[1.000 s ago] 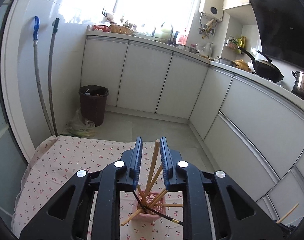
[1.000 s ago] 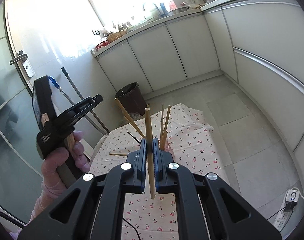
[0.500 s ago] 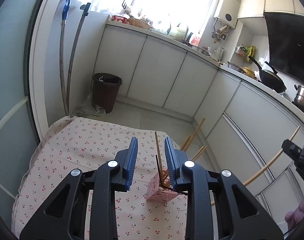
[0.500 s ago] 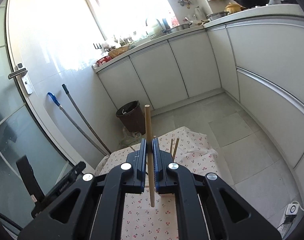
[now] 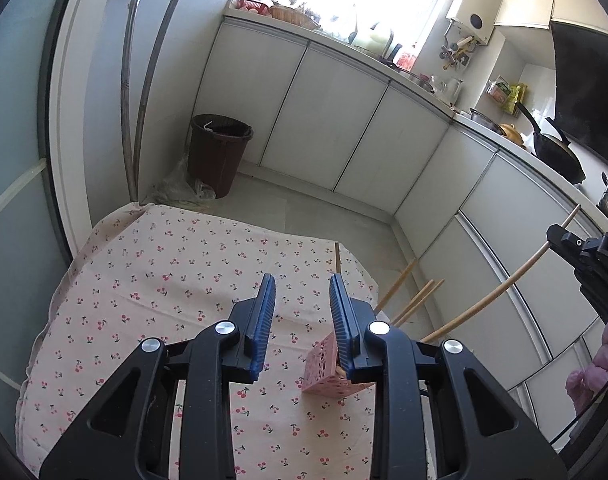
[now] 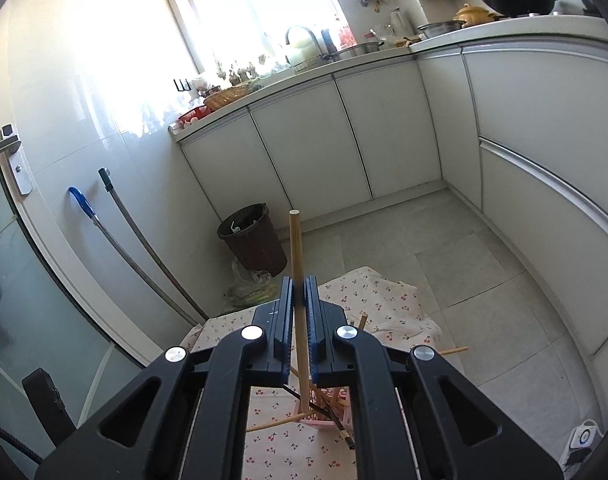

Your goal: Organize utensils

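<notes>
A wooden chopstick (image 6: 298,280) is clamped mid-shaft, upright, by the right gripper (image 6: 299,320) above the pink basket (image 6: 328,408) on the bench (image 5: 164,280). Light, stiff, smooth; likely to pivot. The left gripper (image 5: 300,320) is parted narrowly, empty.

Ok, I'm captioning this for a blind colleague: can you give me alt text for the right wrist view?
The right gripper is shut on a wooden chopstick standing upright between its blue pads, above a pink holder of more chopsticks on a cherry-print tablecloth. Behind are white kitchen cabinets, a dark bin and a bright window.
</notes>
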